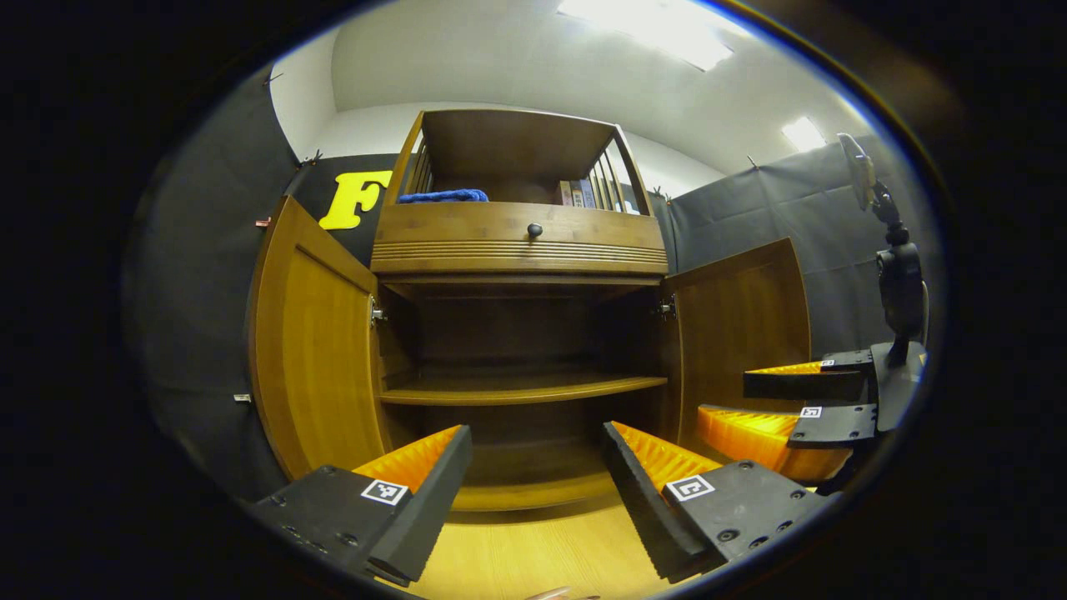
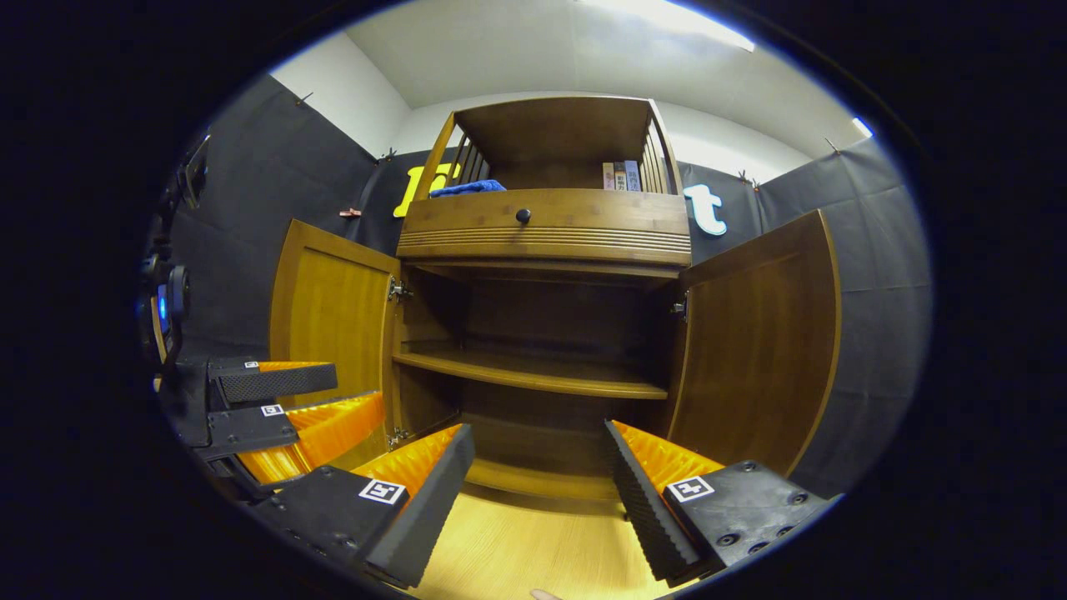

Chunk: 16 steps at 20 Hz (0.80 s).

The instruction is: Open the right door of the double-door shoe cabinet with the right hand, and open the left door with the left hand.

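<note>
Wooden shoe cabinet [image 1: 521, 250] is seen with left door [image 1: 313, 350] and right door [image 2: 758, 342] swung wide; left gripper [image 1: 533, 492] and right gripper [image 2: 538, 492] are held released, nearby, apparently finished.

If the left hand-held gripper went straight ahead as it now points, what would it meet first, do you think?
Probably nothing at first: the left hand-held gripper points between both open doors into the cabinet's lower compartment, likely reaching its back panel; depth is unclear.

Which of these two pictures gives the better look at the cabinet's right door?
The right gripper view: the right door stands swung wide open, its whole inner panel visible. In the left gripper view, the same door is also open, but the right gripper covers its lower part.
</note>
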### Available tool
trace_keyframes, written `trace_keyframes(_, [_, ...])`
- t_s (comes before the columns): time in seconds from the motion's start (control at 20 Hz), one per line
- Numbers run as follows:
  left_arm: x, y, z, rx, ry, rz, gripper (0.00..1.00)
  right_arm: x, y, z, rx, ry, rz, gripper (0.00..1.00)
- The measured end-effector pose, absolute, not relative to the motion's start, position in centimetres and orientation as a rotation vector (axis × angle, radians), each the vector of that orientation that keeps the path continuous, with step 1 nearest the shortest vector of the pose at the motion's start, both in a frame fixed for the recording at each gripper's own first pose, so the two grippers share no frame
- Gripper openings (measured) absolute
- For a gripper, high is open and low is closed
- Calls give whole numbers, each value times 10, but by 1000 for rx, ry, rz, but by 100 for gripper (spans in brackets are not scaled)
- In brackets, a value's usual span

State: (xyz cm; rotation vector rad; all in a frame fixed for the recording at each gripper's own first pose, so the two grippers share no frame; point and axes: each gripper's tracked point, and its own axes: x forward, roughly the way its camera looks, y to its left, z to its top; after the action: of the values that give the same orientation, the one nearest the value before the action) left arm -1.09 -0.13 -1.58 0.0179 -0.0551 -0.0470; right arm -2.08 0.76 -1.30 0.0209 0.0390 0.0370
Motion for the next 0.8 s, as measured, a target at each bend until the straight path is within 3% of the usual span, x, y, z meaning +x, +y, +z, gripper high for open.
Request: trace_keyframes(0.8, [-11,-7,-14,-2,-70,-74,99,-29,-3,-9,6,35,14,98])
